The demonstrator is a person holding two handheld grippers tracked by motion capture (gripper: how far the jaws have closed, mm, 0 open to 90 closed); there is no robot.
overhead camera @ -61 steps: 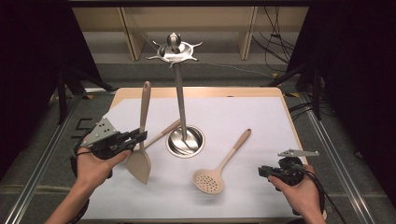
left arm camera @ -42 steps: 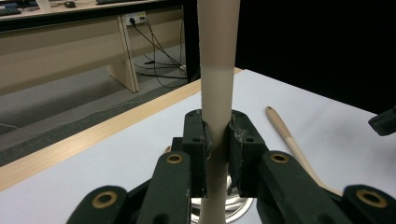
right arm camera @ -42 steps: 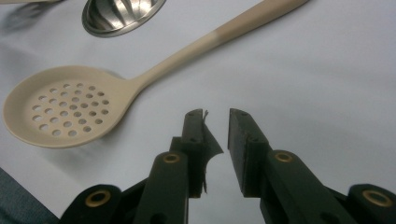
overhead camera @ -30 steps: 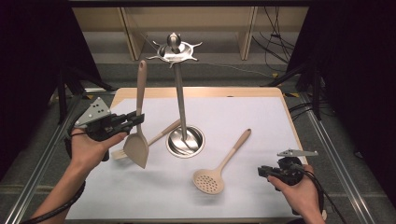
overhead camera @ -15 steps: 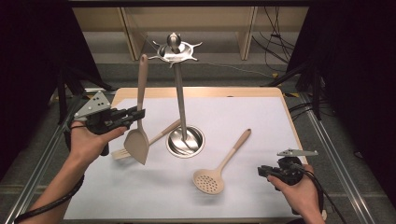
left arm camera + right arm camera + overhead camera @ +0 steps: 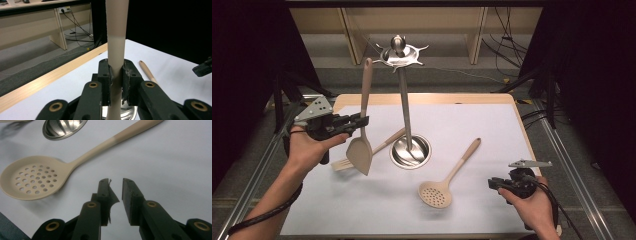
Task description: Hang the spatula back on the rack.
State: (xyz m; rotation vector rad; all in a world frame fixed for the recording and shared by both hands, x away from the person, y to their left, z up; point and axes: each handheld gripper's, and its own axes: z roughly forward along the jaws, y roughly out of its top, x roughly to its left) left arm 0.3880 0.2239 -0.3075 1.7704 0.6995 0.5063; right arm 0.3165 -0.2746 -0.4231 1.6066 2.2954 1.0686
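Observation:
In the high view my left gripper is shut on the handle of a beige spatula. The spatula hangs upright with its blade down, above the white mat and left of a metal utensil stand. The tip of its handle reaches almost as high as the stand's hooked top. In the left gripper view both pads clamp the spatula's handle inside my left gripper. My right gripper rests at the front right, and in its own view my right gripper stands open on nothing, near a beige slotted spoon.
The slotted spoon lies right of the stand's round base. Another beige utensil lies flat behind the hanging spatula, its handle toward the base. The white mat covers a wooden table; black frames stand at both sides.
My left gripper has raised the spatula off the mat and carried it slightly farther back, still upright. The right gripper has kept still.

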